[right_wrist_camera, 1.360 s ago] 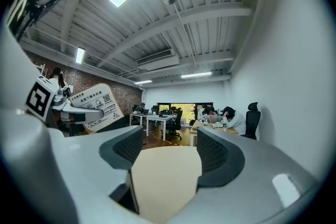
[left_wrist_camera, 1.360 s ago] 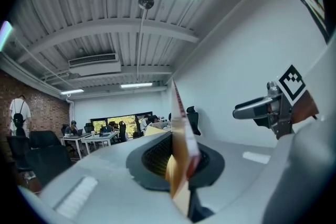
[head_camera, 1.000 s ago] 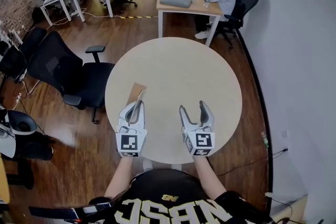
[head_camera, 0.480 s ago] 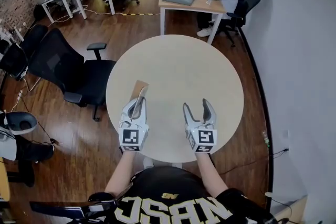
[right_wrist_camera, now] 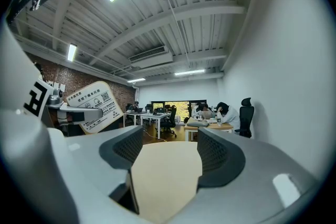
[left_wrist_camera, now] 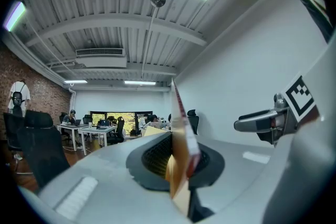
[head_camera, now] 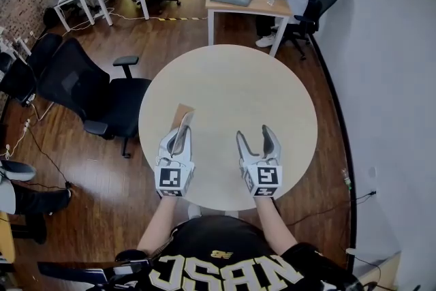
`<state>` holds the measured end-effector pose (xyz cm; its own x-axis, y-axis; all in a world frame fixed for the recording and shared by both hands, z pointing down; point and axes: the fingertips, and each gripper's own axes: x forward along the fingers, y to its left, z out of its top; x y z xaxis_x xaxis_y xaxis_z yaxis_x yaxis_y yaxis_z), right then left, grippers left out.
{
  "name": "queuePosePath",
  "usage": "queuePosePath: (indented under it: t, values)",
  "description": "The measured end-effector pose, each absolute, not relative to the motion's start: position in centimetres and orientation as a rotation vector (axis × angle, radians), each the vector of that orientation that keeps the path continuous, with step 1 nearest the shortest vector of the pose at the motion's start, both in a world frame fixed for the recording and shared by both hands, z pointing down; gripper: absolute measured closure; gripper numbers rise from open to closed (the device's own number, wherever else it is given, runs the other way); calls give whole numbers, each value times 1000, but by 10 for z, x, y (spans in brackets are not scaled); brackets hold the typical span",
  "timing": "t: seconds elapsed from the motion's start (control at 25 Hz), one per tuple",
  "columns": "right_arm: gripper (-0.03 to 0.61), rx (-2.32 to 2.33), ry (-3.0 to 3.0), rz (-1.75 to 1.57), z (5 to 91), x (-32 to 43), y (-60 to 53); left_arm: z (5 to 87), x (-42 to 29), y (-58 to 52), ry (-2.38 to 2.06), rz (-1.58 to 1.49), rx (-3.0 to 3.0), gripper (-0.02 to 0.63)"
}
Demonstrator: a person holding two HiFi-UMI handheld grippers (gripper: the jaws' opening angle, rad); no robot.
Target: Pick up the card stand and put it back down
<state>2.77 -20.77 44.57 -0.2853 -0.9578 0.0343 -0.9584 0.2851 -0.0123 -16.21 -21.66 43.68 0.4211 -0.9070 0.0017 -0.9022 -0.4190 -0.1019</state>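
Left gripper view: card stand [left_wrist_camera: 181,136] clamped in jaws of your left gripper [head_camera: 180,135], over table [head_camera: 231,78] left edge. Right gripper [head_camera: 254,135] jaws apart, empty. Pick-up looks done; next, lower stand level, then release.

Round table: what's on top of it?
Only a card stand, clamped in the left tool; the right tool is empty. The tool hides whether the stand touches the table.

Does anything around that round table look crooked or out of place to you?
Only the card stand: it is pinched in the left tongs and leans sideways instead of standing square, as the right gripper view shows. Nothing looks spilled or broken.
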Motion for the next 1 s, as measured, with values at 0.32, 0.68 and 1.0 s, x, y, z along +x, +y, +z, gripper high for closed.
queuePosePath:
  t: [0.32,0.68,1.0]
  values:
    - [259,1823,-2520,54,447,17,-199,429,-164,-206,1623,35,-2653,597]
    - [261,1810,-2536,96,457,14,-196,437,-164,-207,1628,-20,-2681,595]
    - [260,1864,-2487,117,463,28,-184,456,-143,-204,1515,-78,-2768,595]
